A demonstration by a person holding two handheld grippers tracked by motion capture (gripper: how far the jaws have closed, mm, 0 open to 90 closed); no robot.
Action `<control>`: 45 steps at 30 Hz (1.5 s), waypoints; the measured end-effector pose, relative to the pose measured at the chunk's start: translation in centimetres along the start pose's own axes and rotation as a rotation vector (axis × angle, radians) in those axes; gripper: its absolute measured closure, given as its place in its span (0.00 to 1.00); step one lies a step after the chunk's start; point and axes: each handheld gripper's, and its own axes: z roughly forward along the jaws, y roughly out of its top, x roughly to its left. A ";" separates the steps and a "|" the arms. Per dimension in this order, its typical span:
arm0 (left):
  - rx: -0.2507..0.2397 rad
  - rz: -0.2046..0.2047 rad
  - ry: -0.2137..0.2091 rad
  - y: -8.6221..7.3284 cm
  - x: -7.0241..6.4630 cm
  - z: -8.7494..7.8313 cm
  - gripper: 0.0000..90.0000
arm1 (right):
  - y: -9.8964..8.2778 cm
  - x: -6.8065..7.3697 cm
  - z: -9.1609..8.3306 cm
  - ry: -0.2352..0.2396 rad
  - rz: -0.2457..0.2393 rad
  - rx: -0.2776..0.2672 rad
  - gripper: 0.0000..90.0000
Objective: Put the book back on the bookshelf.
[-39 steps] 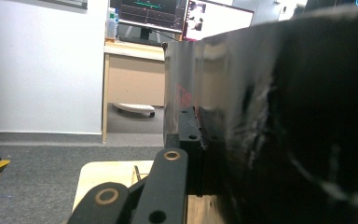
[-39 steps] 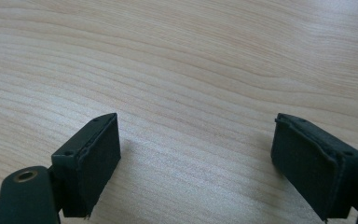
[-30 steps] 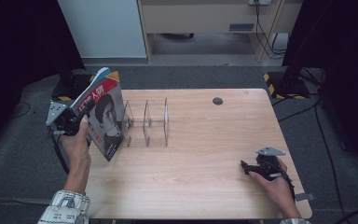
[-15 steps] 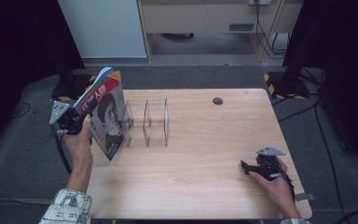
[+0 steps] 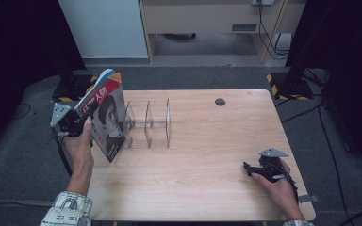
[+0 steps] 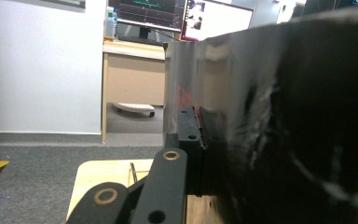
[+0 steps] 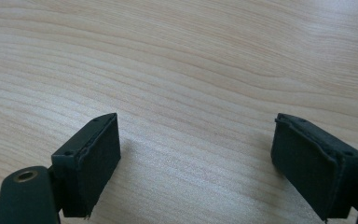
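The left gripper (image 5: 82, 123) pinched a tilted book (image 5: 104, 113) beside the clear rack (image 5: 148, 123); the right gripper (image 7: 200, 163) rested spread on the table (image 5: 207, 179).

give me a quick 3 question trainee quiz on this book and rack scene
1. True or false: the left gripper is clamped on the book.
2. Where is the clear rack relative to the book? A) to its right B) on top of it C) at the table's near edge
3. How do the jaws of the right gripper stand, and what is between them?

Key: 1. True. 2. A. 3. Open, with nothing between them but the bare table.
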 end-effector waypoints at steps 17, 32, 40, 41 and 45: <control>-0.001 -0.013 0.016 -0.6 0.8 -0.5 0.94 | 0.0 0.0 0.0 -0.001 -0.002 -0.001 0.18; 0.031 -0.017 0.035 -0.7 1.1 -0.8 0.94 | 0.0 0.0 0.0 0.000 -0.002 0.000 0.18; 0.039 -0.020 0.034 -0.5 1.0 -0.8 0.92 | 0.0 0.0 0.0 0.002 0.000 0.001 0.18; 0.040 -0.021 0.034 -0.5 1.0 -0.8 0.92 | 0.0 0.0 0.0 0.002 0.000 0.001 0.18; 0.053 -0.023 0.032 -0.5 1.0 -0.8 0.91 | 0.0 0.0 0.0 0.000 0.002 0.000 0.18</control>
